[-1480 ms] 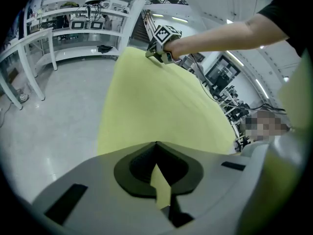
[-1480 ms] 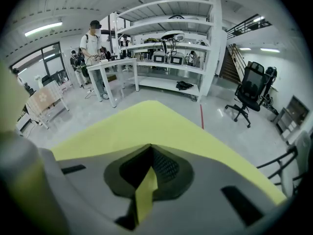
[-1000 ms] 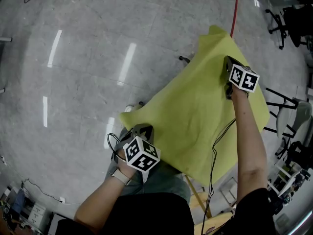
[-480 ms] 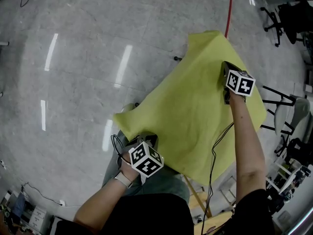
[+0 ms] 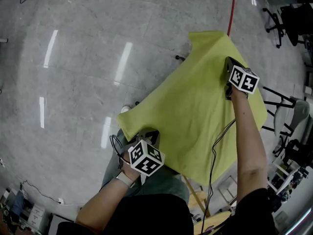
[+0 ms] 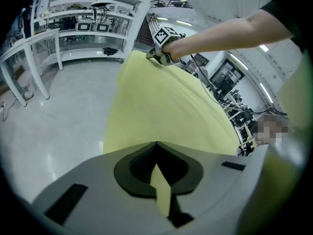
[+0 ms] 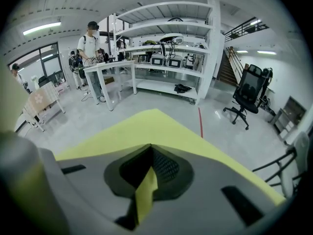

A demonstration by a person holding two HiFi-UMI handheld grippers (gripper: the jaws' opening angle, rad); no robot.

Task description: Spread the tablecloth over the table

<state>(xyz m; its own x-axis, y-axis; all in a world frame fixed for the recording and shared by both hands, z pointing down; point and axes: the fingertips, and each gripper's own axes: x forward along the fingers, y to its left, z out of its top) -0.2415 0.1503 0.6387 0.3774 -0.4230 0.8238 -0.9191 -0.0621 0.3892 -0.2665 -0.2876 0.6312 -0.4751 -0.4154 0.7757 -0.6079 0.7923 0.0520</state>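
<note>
A yellow-green tablecloth (image 5: 195,106) is stretched in the air between my two grippers and hides the table under it. My left gripper (image 5: 146,133) is at the cloth's near left edge, shut on a fold of it; a yellow strip shows between its jaws in the left gripper view (image 6: 157,173). At the right edge, farther out, my right gripper (image 5: 228,62) is shut on the cloth, and a fold shows in its jaws (image 7: 148,175). The left gripper view also shows the right gripper (image 6: 164,45) across the cloth (image 6: 161,106).
A wooden leg (image 5: 195,195) shows below the cloth's near edge. Chairs and stands (image 5: 293,116) crowd the right side, with a red line (image 5: 232,11) on the grey floor. An office chair (image 7: 249,94), white shelves (image 7: 166,48), a white table (image 7: 110,70) and a person (image 7: 90,48) stand beyond.
The left gripper has shifted a little with its edge of the cloth. The cloth's far end has dropped from a raised peak to a flatter, wider spread. The right gripper has stayed put.
</note>
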